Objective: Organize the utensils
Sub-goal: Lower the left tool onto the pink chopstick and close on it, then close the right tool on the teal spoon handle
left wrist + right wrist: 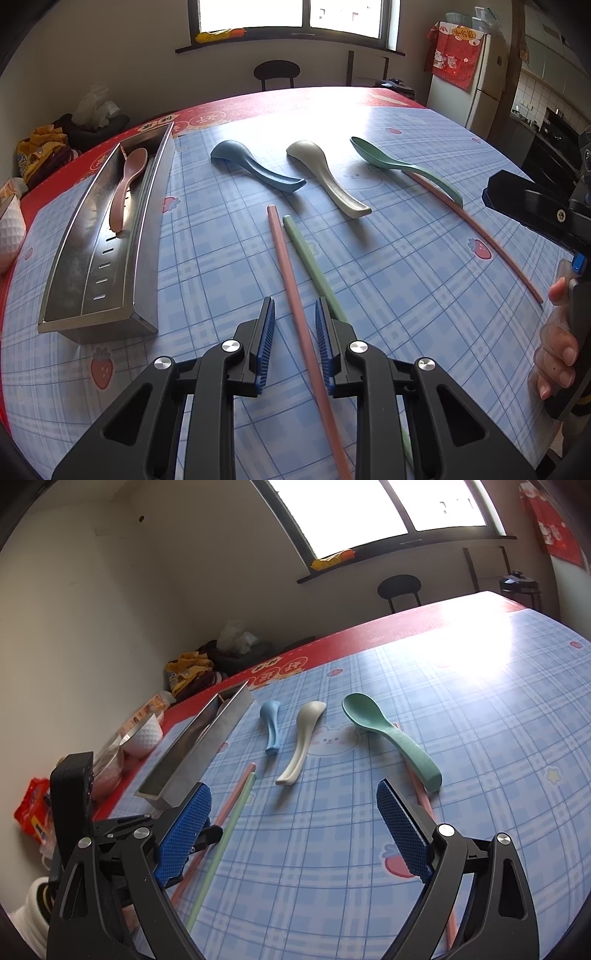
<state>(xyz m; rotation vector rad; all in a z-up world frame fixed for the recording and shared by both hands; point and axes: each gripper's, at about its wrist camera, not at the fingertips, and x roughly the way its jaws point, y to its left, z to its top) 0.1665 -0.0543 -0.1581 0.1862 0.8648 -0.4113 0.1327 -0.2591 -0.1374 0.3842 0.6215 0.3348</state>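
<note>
Right claw (293,825) jaws wide apart above checked tablecloth (480,757), blue spoon (271,725), white spoon (301,744), green spoon (391,738), metal tray (207,746) left

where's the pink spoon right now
In the left wrist view the pink spoon lies inside the metal tray at far left, left of the blue spoon.

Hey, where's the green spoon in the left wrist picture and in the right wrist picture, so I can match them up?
Left wrist view: the green spoon lies at upper right on the table, rightmost of three loose spoons, its handle over a pink chopstick.
Right wrist view: the green spoon lies right of centre, just beyond the right gripper.
Shared landmark: the metal tray, at the left in both.
</note>
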